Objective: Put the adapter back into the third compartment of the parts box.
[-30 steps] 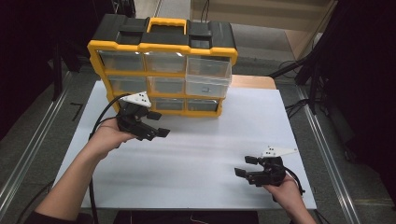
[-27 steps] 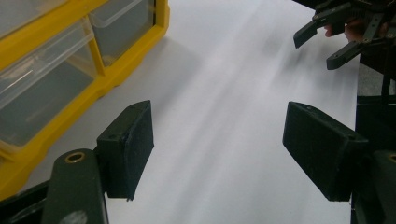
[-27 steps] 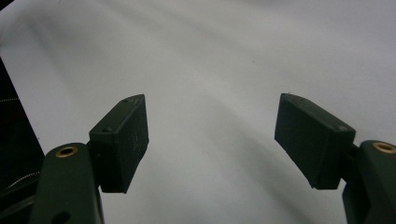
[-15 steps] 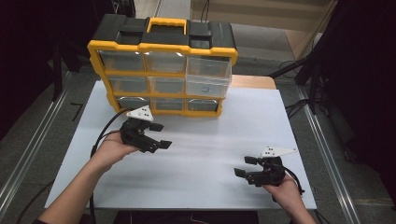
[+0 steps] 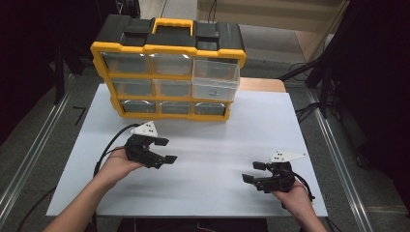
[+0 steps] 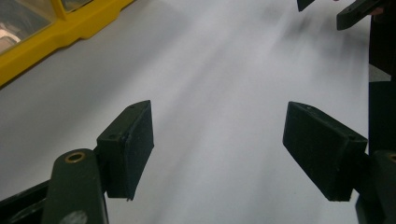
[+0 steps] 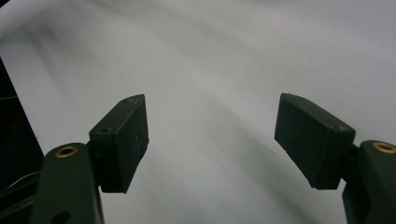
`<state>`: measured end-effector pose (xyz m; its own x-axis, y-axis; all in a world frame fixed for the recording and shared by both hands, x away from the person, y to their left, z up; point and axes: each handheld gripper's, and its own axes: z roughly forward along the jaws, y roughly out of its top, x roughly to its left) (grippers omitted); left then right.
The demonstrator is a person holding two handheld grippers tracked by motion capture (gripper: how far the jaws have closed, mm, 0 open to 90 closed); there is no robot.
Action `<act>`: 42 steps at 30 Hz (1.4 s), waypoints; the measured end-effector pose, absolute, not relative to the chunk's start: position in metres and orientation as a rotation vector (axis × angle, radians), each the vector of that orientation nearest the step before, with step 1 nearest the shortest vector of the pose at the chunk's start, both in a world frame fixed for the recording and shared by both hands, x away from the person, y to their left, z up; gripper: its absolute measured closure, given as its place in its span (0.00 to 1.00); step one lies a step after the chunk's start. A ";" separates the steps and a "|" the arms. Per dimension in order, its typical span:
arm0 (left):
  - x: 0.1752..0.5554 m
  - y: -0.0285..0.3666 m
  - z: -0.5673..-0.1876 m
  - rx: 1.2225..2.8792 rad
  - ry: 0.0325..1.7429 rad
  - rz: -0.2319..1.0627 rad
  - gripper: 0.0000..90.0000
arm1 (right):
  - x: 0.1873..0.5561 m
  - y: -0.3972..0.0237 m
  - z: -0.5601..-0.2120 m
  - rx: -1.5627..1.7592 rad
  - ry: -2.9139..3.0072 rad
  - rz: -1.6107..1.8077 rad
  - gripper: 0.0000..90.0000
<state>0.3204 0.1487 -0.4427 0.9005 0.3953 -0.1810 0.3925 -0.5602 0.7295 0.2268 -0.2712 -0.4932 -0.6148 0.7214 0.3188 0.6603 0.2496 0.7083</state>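
Left gripper [image 5: 164,150]: sitting over the white table [image 5: 212,159], jaws spread wide, holding nothing — just a bit in front of the organizer [image 5: 167,72].
Right gripper [image 5: 255,172]: hanging near the table's front right, jaws gaping too, nothing in them.
Organizer: standing upright at the table's back — one clear drawer [image 5: 215,81] at its right is sticking out.

Each tool is matte black, the left tool [image 5: 164,150] and right tool [image 5: 255,172] alike topped by a pale grey three-cornered plate with small dark marks. Black cable trails from both. The blocky jaws show tiny screw holes and brass-ringed pivots; both forearms are bare.
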 end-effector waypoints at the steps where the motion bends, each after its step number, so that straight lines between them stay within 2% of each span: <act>1: 0.319 0.150 -0.445 2.219 0.564 0.001 0.29 | 0.227 -0.271 -0.493 1.345 2.429 1.313 0.27; 24: 0.297 0.188 -0.467 2.197 0.674 0.008 0.29 | 0.232 -0.269 -0.494 1.340 2.439 1.292 0.27; 26: 0.296 0.192 -0.469 2.204 0.687 -0.007 0.25 | 0.232 -0.269 -0.494 1.342 2.441 1.282 0.27; 42: 0.287 0.223 -0.474 2.201 0.781 0.030 0.25 | 0.232 -0.270 -0.495 1.357 2.432 1.278 0.27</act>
